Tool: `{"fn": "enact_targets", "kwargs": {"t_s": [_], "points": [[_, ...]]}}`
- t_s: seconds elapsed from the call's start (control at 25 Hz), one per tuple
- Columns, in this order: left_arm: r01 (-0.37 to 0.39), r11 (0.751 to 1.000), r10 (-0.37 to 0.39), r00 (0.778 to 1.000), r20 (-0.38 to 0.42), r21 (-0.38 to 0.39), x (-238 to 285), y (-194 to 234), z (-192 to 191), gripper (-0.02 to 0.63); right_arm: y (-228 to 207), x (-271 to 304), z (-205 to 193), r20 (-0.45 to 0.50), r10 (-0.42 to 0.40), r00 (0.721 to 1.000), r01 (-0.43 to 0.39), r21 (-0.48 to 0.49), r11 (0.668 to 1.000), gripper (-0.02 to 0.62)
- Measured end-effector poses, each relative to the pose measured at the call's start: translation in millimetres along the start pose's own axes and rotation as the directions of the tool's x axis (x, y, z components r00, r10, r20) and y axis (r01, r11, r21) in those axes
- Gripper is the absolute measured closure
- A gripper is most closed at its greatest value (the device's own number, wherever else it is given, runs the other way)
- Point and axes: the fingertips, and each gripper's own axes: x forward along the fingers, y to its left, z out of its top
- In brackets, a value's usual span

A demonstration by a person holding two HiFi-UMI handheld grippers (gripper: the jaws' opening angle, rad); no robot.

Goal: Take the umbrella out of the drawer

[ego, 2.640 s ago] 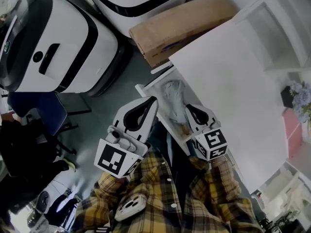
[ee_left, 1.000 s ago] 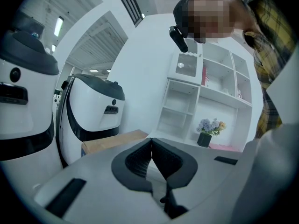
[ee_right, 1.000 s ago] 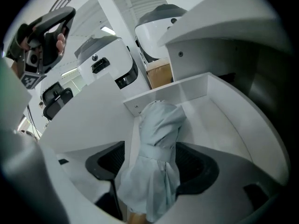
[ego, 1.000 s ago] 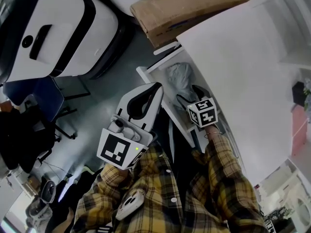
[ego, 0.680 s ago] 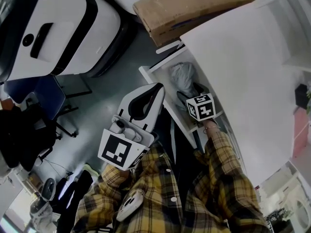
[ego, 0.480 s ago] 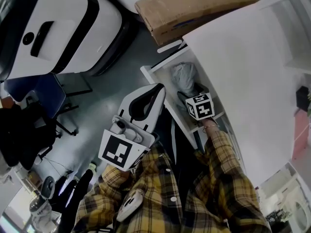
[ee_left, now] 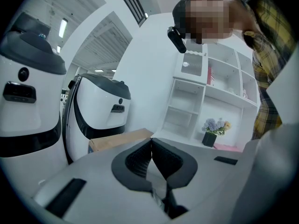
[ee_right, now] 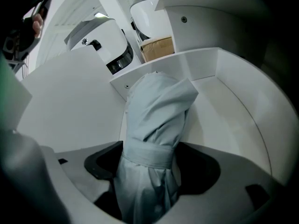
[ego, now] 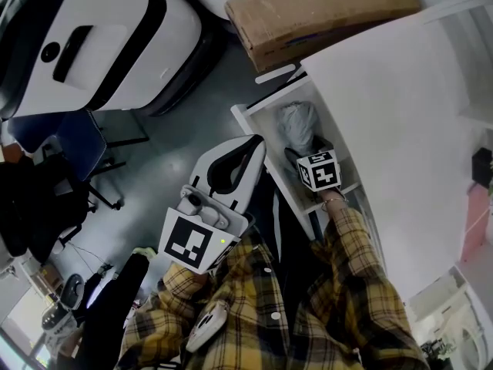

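Note:
A folded grey umbrella (ego: pixel 296 122) lies in the open white drawer (ego: pixel 248 119) under the white desk. My right gripper (ego: pixel 305 153) points steeply down into the drawer. In the right gripper view the umbrella (ee_right: pixel 154 120), with its strap wrapped round it, runs between the wide-spread jaws of the right gripper (ee_right: pixel 152 164). The black pads (ee_right: pixel 100 164) flank it on both sides without squeezing it. My left gripper (ego: pixel 250 146) hangs outside the drawer at its left, and the left gripper view shows the left gripper (ee_left: pixel 150 148) shut on nothing.
The desk top (ego: pixel 385 129) overhangs the drawer's right side. A cardboard box (ego: pixel 323 14) lies beyond the drawer, large white machines (ego: pixel 100 45) stand at the left, and a dark chair (ego: pixel 69 153) stands on the grey floor. White shelves with a flower pot (ee_left: pixel 212 132) stand behind.
My right gripper has gone from above the drawer's near edge down into the drawer, over the umbrella. The left gripper has stayed about where it was.

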Motion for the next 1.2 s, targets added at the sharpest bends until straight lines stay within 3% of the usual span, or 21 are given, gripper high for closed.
{"fn": "enact_targets", "kwargs": {"t_s": [1.2], "points": [[-0.027, 1.000, 0.027, 0.999, 0.043, 0.005, -10, -2, 14, 0.584, -2, -6, 1, -0.068, -0.018, 0.998, 0.021, 0.052, 0.998, 0.284]]}}
